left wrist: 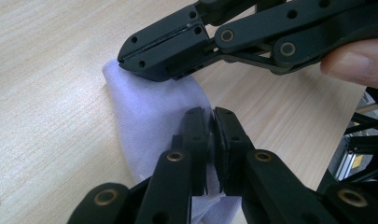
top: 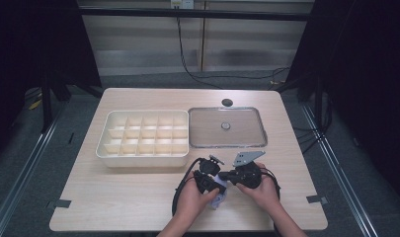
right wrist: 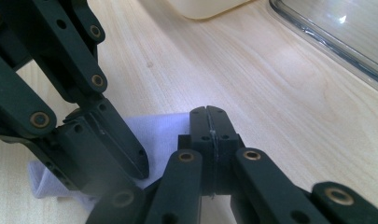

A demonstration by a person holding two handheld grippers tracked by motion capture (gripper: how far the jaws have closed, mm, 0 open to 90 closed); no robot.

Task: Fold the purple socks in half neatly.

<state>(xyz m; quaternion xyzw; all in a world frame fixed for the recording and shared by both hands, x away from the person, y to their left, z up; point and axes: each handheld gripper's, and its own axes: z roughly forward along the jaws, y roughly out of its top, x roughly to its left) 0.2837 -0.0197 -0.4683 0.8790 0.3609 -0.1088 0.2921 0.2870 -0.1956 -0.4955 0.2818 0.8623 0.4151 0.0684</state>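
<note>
Hands [top: 197,197] at the table's near edge gripped 2 tools over a cloth [left wrist: 149,107], a pale lilac, soft, light piece lying limp just in front of the divided box [top: 143,133]. Both the left gripper [left wrist: 210,116] and right gripper [right wrist: 208,114] were closed, each pinching a fold of cloth. Edges looked like the best hold.

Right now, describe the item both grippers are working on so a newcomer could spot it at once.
On the wooden table, look at the near edge, in front of the cream divided box and clear lid. Between the person's hands lies a small pale lilac cloth, the sole soft, crumpled thing there, pinched by both black grippers.
</note>
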